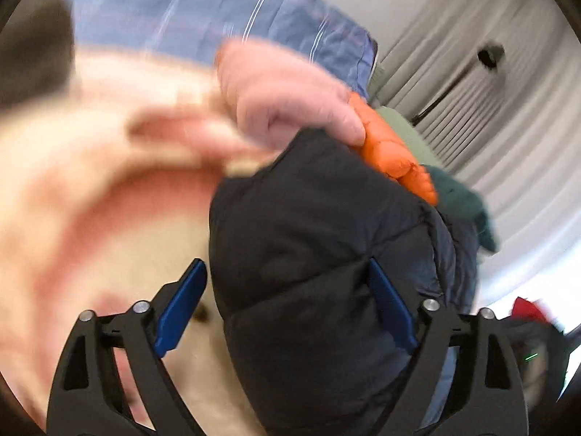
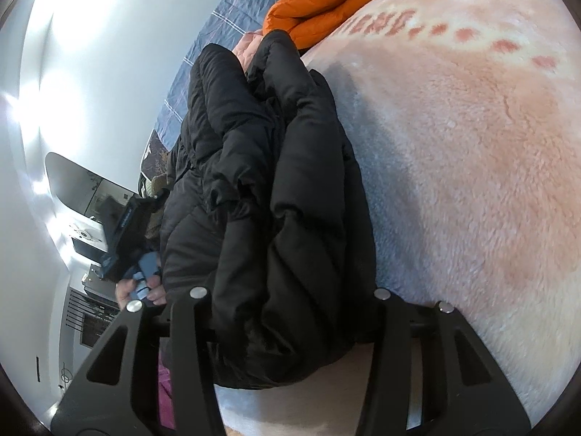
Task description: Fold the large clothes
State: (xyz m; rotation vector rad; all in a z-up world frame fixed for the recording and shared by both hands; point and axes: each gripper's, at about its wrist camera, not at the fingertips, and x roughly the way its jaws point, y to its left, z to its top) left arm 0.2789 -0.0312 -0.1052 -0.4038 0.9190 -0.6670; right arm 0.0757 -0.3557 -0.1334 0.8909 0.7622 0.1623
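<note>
A black puffer jacket (image 2: 276, 189) hangs bunched above a fleecy pink blanket (image 2: 454, 167). In the left wrist view the jacket (image 1: 319, 239) fills the gap between the blue pads of my left gripper (image 1: 287, 272), which stands wide open around a thick fold; the view is blurred by motion. My right gripper (image 2: 290, 290) has the jacket draped over it, so its fingertips are hidden. The other hand-held gripper shows at the left of the right wrist view (image 2: 134, 239).
An orange puffer jacket (image 2: 323, 0) lies on the blanket beyond the black one, next to a blue striped sheet (image 2: 232, 18). In the left wrist view there are grey curtains (image 1: 483, 116), a dark green garment (image 1: 464, 200) and a red item (image 1: 526, 307).
</note>
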